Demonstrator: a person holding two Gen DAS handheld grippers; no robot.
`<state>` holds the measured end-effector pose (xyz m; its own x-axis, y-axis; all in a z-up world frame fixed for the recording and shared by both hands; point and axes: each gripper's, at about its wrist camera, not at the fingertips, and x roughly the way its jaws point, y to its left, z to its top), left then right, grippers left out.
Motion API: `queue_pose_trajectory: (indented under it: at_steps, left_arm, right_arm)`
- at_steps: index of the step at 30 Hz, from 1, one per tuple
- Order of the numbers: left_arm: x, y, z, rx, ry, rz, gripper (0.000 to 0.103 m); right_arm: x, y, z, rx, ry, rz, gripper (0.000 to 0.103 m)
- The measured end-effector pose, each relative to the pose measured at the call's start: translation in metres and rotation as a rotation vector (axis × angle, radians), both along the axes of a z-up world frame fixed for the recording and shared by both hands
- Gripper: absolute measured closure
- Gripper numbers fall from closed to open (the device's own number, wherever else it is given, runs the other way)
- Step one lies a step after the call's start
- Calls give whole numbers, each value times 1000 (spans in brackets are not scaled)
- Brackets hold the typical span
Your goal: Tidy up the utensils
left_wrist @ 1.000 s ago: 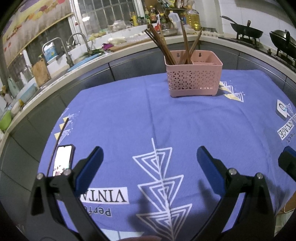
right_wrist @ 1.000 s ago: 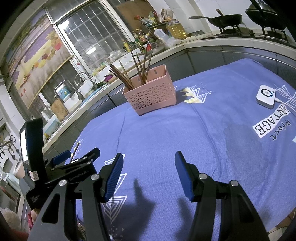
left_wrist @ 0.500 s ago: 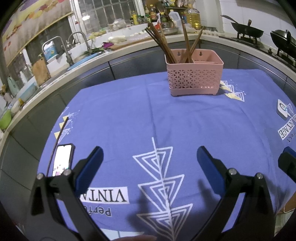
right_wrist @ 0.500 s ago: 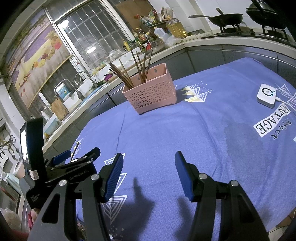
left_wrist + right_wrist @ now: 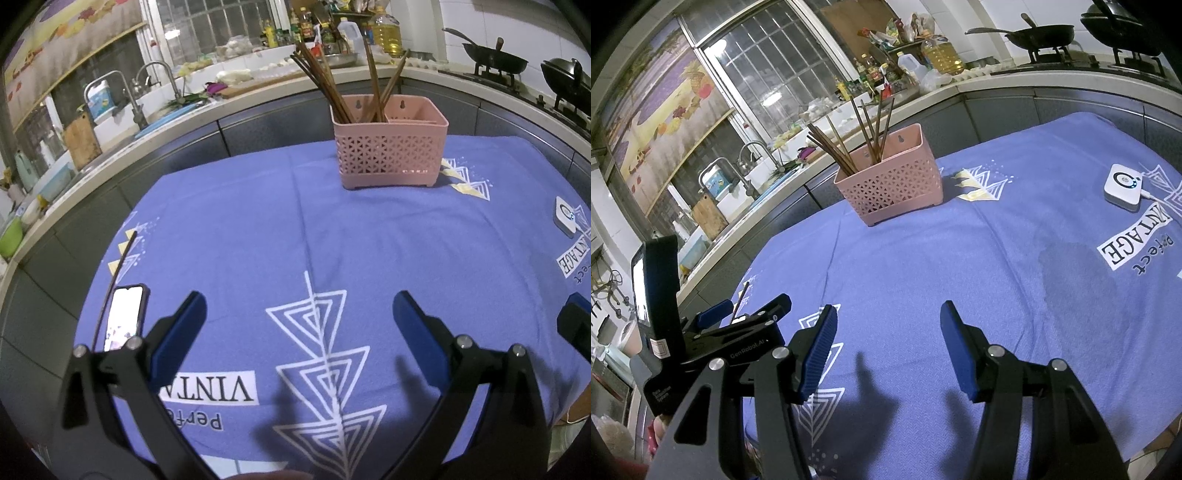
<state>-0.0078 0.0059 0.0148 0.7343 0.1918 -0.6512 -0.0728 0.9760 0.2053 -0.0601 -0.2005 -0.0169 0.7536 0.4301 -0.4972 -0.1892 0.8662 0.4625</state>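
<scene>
A pink perforated utensil basket [image 5: 390,151] [image 5: 892,182] stands at the far side of the blue tablecloth [image 5: 258,229]. Several brown chopsticks [image 5: 325,86] [image 5: 849,147] stick up out of its left compartment. One loose dark chopstick [image 5: 118,266] lies on the cloth at the near left, beside a phone [image 5: 123,317]. My left gripper [image 5: 297,317] hovers open over the near cloth, nothing between its blue pads. My right gripper [image 5: 888,325] is also open and empty, to the right of the left one, which shows in the right wrist view [image 5: 738,321].
A small white device [image 5: 1123,186] [image 5: 567,218] with a cable lies on the cloth at the right. Behind the table runs a kitchen counter with a sink [image 5: 122,110], bottles [image 5: 938,55] and woks on a stove [image 5: 495,61].
</scene>
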Motion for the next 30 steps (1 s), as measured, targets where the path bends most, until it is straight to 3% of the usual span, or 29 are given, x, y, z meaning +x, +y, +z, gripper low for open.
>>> queue_pose_trajectory:
  at_steps: [30]
  left_arm:
    - [0,-1,-2,-3,4,0,6]
  right_arm:
    - [1,-1,0,3,4,1,44]
